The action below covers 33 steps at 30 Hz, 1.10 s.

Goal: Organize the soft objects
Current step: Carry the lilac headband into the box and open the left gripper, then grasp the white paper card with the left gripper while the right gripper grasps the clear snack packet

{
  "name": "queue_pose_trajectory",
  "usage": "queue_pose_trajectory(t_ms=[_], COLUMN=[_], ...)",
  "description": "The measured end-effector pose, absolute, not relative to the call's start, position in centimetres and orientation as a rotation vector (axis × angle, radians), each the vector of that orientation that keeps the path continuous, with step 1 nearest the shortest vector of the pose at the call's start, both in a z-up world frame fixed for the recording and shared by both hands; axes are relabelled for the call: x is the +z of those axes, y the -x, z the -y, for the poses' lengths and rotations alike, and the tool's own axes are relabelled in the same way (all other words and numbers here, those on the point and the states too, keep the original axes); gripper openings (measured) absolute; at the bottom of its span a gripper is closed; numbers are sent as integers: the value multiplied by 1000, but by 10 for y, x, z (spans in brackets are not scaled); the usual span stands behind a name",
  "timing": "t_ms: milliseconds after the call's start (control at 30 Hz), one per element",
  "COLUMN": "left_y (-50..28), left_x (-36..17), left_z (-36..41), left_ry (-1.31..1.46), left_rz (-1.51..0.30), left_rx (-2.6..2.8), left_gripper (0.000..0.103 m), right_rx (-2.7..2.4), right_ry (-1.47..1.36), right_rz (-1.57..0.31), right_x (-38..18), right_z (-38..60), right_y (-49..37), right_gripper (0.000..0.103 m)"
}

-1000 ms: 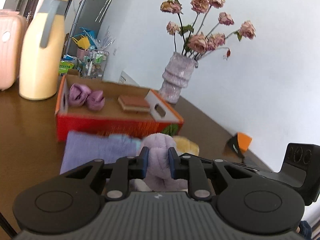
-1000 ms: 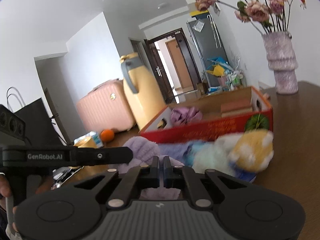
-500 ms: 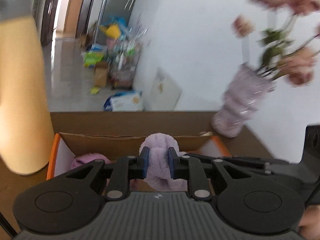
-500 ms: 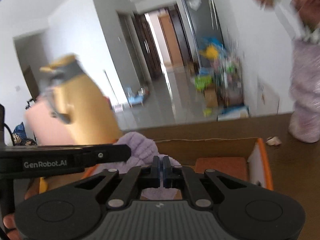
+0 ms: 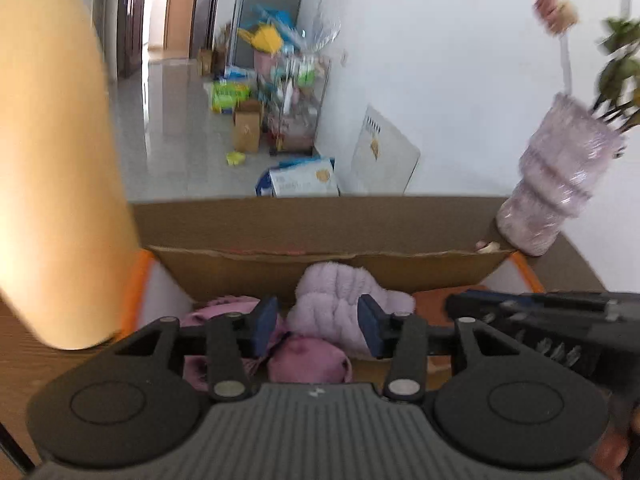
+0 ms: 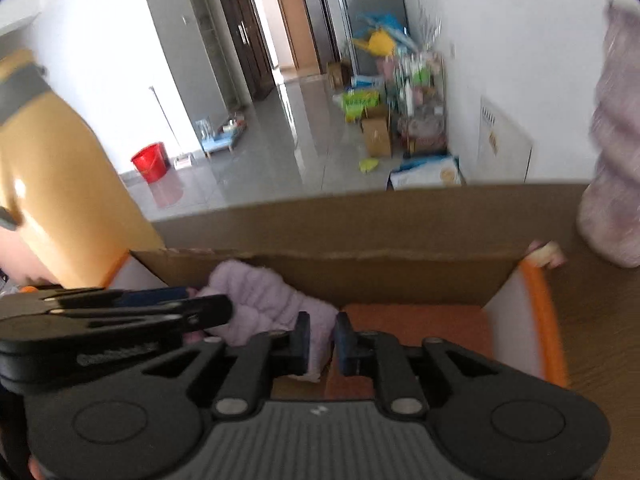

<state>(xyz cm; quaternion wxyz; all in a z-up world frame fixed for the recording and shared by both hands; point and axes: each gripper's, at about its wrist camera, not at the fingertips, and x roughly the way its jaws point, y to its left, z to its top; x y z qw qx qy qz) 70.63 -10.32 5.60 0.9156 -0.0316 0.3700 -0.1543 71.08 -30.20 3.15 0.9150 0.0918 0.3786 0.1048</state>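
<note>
A fluffy lilac soft item (image 5: 340,300) hangs inside the orange-rimmed cardboard box (image 5: 280,256). My left gripper (image 5: 318,326) is open, its pads apart on either side of the item. My right gripper (image 6: 321,342) has its jaws slightly apart with an edge of the same lilac item (image 6: 264,300) between them; whether they still pinch it is unclear. Pink-purple soft pieces (image 5: 308,360) lie on the box floor below. A brown pad (image 6: 416,328) lies at the box's right.
A tall yellow thermos (image 5: 56,160) stands left of the box. A lilac vase (image 5: 556,196) with dried flowers stands at the box's right rear corner. The wooden table (image 6: 596,320) runs right of the box. Past the table is a cluttered floor.
Both grippers carried the lilac item from the table front over the box and lowered it in. The left jaws have opened wide; the right jaws have parted slightly.
</note>
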Motion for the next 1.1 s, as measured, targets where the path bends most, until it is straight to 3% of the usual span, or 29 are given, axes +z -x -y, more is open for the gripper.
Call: queue_pose_trajectory(t_ms=[67,167,233,333,467,733,1100], left_y=[-671,-607,-555,-478,-388,-273,-217], left_x=[83,112,121,123,114,67,31], left_z=[93,75,61,38,17,-10,2], left_ry=[48,28,8,-26,-111,-87,-105], left_rz=[-696,-575,-485,-398,-295,-275,-348], left_rx=[-321,-290,-269,-251,-201,-158,-255], left_gripper=[51,71,72,75,86,89,91], right_rx=[227,246,269,271,295,360,274], right_ry=[-204,-173,-143,-66,-5,-43,-47], right_rz=[-741,-673,-636,-587,-501,-366,-424], right_x=[53,90,107,125,135,100,35], right_z=[311,321,330,333,329,309,281], right_y=[-689,-644,-611,-552,-465,-338,-248], right_gripper=[17,27,34,35,45,57,60])
